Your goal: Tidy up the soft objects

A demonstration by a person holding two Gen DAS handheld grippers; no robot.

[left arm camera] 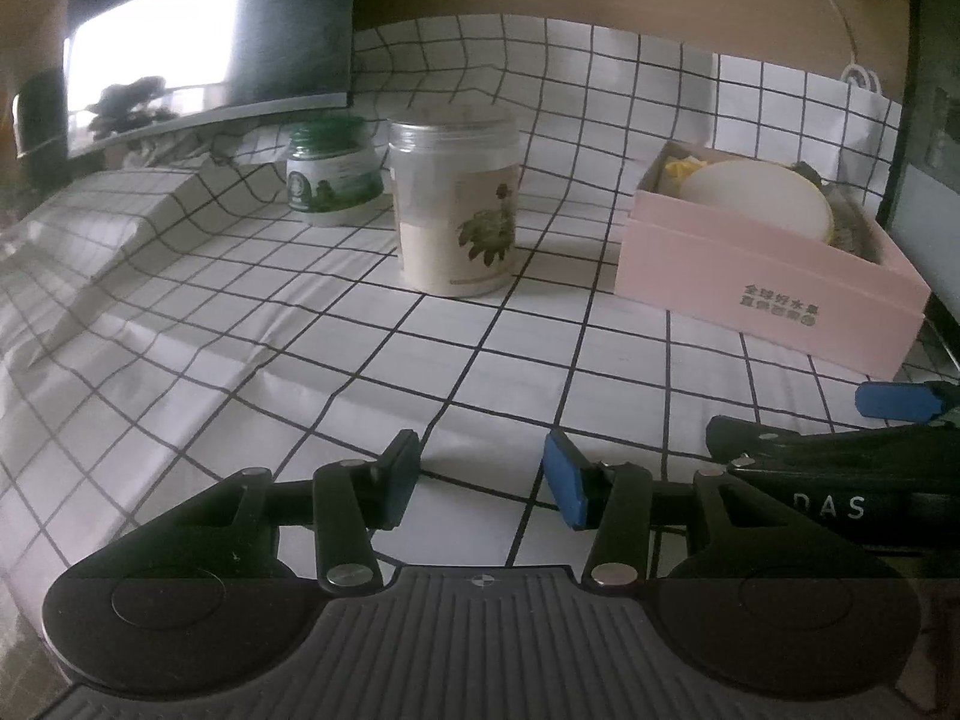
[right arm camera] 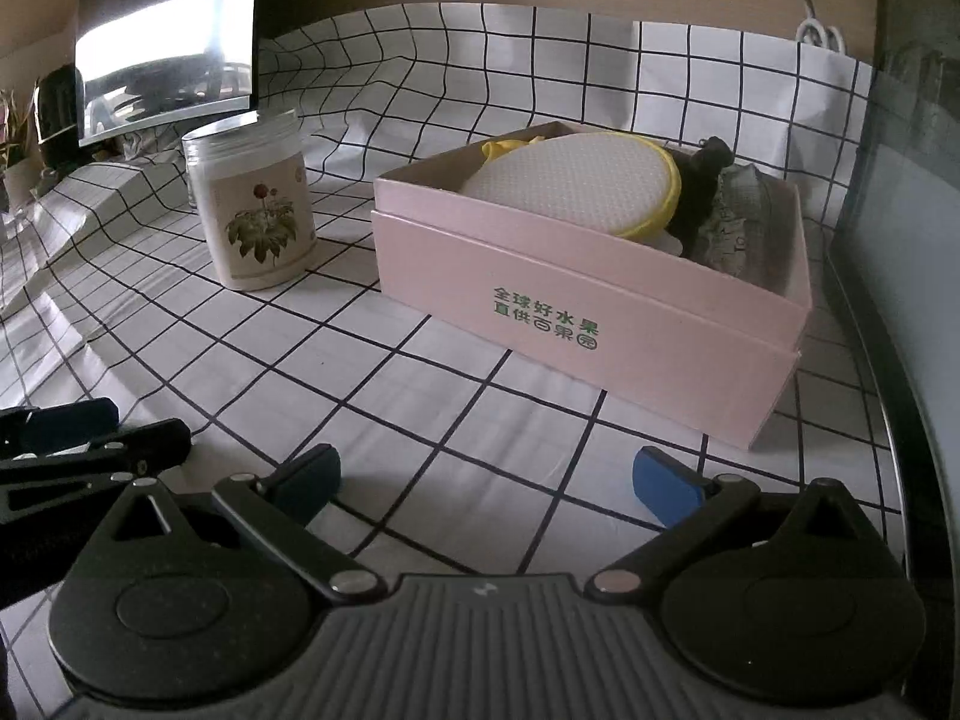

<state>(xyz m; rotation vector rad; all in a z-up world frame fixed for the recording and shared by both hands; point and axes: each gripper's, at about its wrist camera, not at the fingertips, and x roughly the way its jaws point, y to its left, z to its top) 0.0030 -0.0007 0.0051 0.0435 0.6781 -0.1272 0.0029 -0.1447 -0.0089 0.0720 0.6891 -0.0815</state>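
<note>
A pink cardboard box stands on the checked cloth, also at the right of the left wrist view. In it lie a round white pad with a yellow rim, a black soft object, a patterned cloth item and something yellow behind the pad. The pad also shows in the left wrist view. My left gripper is open and empty, low over the cloth. My right gripper is open and empty in front of the box.
A tall clear jar with a flower label stands left of the box, also in the right wrist view. A green-lidded jar sits behind it. A monitor stands at the back left. The cloth is wrinkled.
</note>
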